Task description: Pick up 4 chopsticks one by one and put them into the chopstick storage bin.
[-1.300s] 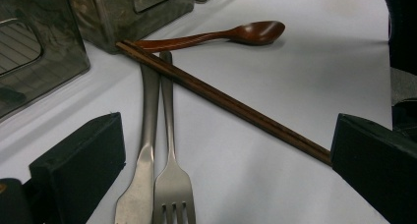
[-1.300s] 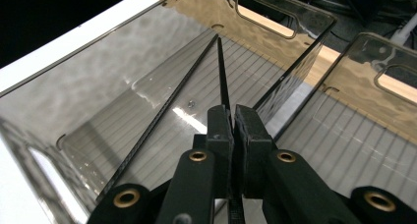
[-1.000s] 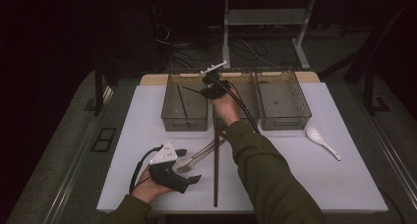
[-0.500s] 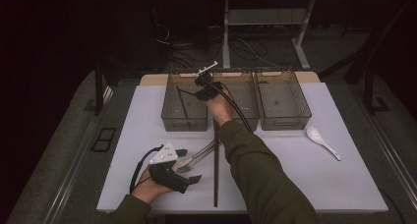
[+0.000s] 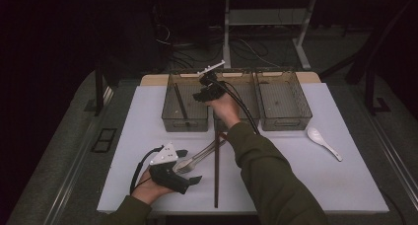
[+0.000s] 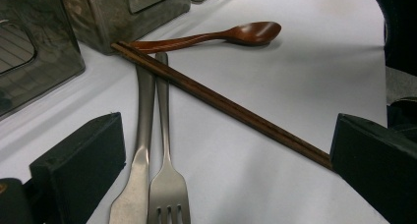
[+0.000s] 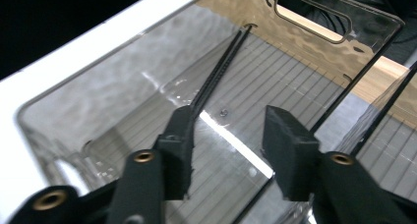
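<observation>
Your right hand-held gripper [image 5: 199, 93] hangs over the left bin [image 5: 185, 120]; its jaws have just been opening and now stand apart with nothing between them. A dark chopstick [image 7: 219, 67] lies inside that bin, along its floor. Your left hand-held gripper [image 5: 190, 167] rests on the tabletop [image 5: 345, 185], jaws wide open around a knife [image 6: 140, 150] and fork [image 6: 167, 184], gripping neither. A chopstick pair [image 6: 221, 103] crosses them, beside a wooden spoon [image 6: 236, 34].
</observation>
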`<state>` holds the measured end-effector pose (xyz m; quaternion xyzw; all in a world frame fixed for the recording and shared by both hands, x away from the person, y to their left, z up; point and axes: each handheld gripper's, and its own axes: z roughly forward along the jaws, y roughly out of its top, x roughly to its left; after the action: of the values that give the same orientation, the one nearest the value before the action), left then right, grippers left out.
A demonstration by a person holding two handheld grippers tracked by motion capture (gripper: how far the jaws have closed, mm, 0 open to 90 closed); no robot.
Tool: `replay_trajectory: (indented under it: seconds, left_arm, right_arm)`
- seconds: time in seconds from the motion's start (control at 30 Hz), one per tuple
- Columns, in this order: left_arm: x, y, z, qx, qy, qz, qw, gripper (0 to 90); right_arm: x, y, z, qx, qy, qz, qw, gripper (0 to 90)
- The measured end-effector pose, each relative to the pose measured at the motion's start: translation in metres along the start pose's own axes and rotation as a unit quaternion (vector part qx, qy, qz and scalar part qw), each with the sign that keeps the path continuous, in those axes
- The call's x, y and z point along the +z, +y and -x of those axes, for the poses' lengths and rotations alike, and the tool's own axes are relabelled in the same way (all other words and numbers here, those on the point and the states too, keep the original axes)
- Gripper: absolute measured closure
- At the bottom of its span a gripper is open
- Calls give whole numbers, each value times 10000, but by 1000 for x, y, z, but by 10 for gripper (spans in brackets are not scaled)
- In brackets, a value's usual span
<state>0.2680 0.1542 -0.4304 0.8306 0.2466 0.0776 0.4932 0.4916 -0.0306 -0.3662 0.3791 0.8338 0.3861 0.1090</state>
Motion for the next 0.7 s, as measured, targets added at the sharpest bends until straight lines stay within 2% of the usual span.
replay_trajectory:
  seconds: [0.13,0.27,0.33,0.5,0.63,0.7]
  left_arm:
    - [0,0,0,-34,22,-5,10000,0]
    - [0,0,-1,22,56,-34,10000,0]
    - [0,0,0,-12,63,-24,10000,0]
    - [1,0,0,-21,105,-73,9999,0]
    - [2,0,0,-72,132,-61,9999,0]
    - [2,0,0,-50,131,-125,9998,0]
  right_arm:
    - [-16,-7,4,-31,193,172,9997,456]
    - [-33,-17,5,-225,407,276,9985,413]
    - [-42,-25,6,-309,485,336,9978,379]
    - [-66,-47,10,-340,600,499,9964,336]
    - [-83,-65,12,-432,546,636,9955,325]
    - [-91,-73,13,-386,599,712,9949,318]
